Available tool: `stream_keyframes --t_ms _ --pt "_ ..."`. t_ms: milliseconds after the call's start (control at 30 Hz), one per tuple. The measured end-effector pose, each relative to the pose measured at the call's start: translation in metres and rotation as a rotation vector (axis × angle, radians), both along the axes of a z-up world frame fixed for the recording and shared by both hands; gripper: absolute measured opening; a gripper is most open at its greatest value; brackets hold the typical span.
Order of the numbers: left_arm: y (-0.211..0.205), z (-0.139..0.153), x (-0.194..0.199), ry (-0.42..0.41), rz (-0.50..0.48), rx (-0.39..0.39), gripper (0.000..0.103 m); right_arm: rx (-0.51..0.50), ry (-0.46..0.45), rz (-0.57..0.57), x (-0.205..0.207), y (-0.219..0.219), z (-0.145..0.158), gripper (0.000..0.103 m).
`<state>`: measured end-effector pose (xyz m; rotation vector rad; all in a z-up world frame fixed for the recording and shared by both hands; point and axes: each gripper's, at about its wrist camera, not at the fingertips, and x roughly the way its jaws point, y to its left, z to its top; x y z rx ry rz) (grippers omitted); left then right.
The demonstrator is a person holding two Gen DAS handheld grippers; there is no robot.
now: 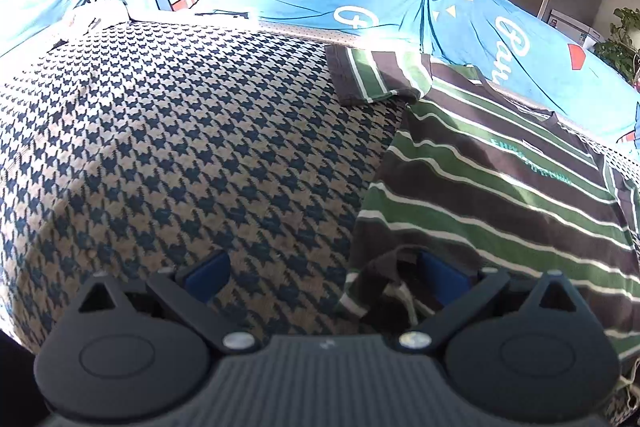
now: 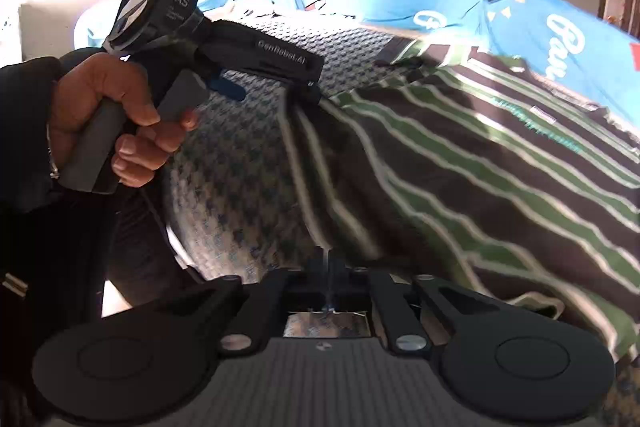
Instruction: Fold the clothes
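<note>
Houndstooth bed cover (image 1: 180, 147) carries the striped shirt (image 1: 500, 187), spread ahead and right of the left gripper (image 1: 324, 275), whose fingers stand apart at the hem corner. Right gripper (image 2: 328, 267) is pinched on the hem. Judged: grip both corners level, lift evenly.

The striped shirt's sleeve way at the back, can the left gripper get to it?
Probably yes. The left gripper stands open at the striped shirt hem, and only bare houndstooth cover lies between it and the sleeve. Whether it reaches that far is unclear.
</note>
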<state>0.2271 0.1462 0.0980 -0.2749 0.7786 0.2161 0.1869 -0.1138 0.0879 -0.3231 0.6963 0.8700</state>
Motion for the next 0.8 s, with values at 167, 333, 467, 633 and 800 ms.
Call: stream_keyframes --t_ms 167,333,467,633,800 --pt "-0.002 -0.001 -0.011 0.010 -0.010 0.025 0.103 -0.001 -0.018 -0.011 -0.008 -0.004 -0.002 0.004" --pt "-0.003 -0.001 -0.014 0.011 -0.009 0.039 0.103 0.038 -0.001 -0.094 -0.005 -0.015 0.001 0.004" --pt "-0.009 -0.002 -0.013 0.000 -0.028 0.045 0.103 0.031 -0.004 -0.127 -0.006 -0.018 0.003 0.004" --pt "-0.016 -0.004 -0.011 0.005 -0.044 0.067 0.103 0.020 -0.001 -0.163 -0.009 -0.023 0.003 0.011" --pt "-0.011 -0.008 -0.010 0.032 0.010 0.079 0.103 0.033 0.004 -0.236 -0.009 -0.036 0.004 0.016"
